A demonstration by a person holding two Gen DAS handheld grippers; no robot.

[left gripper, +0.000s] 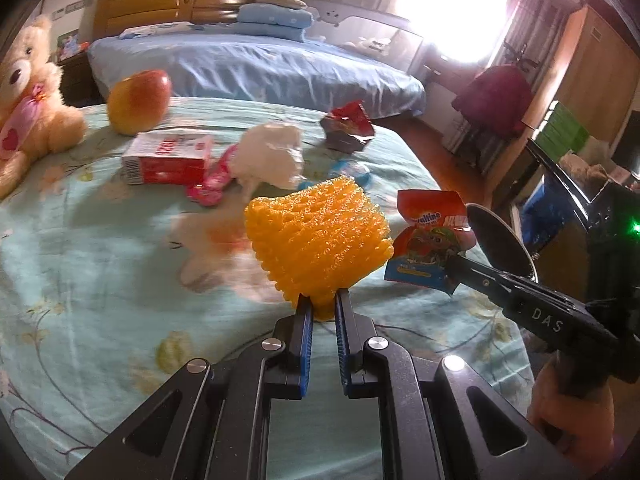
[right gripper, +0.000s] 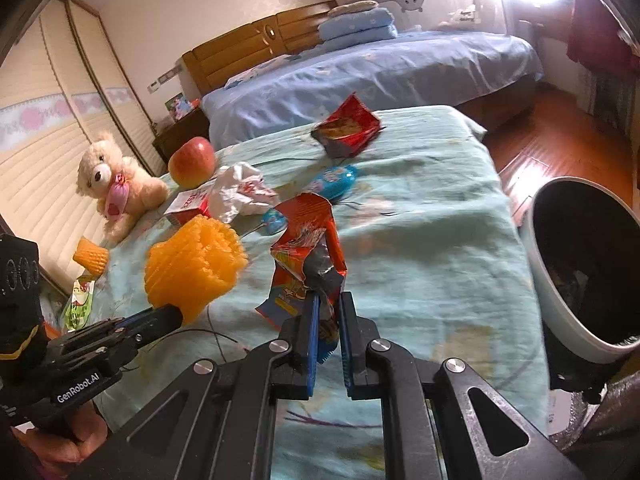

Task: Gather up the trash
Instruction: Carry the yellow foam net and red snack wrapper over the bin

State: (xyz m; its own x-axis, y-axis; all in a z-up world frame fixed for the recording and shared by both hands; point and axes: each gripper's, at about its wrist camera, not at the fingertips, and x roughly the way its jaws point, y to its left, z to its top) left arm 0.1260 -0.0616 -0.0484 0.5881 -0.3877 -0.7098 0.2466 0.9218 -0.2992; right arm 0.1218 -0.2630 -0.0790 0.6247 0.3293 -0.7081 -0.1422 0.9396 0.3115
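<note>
Here the left tongs (left gripper: 322, 306) are closed on the lower edge of an orange foam net (left gripper: 318, 240), which stands up from the tips, lifted clear of the bed (left gripper: 100, 280) with its pale green floral cover. The right tongs (right gripper: 329, 304) are pinched on a red snack wrapper (right gripper: 308, 248), whose crumpled body rises above the tips, also off the cover. The two held pieces hang side by side, near each other but apart.

Farther along the bed lie more scraps: a red and white carton (left gripper: 168, 160), a crumpled white tissue (left gripper: 268, 158) touching it, a pink wrapper (left gripper: 212, 184) between them, a blue wrapper (right gripper: 334, 180), and a torn red packet (right gripper: 348, 130) near the far edge. An apple (left gripper: 138, 102) and a teddy bear (left gripper: 28, 96) sit at the left side. In the right wrist view a second orange net (right gripper: 91, 260) and a green wrapper (right gripper: 80, 300) lie by the bed's left edge, and a pale bin (right gripper: 560, 280) with a dark liner stands to the right of the bed, close to the right tongs.
</note>
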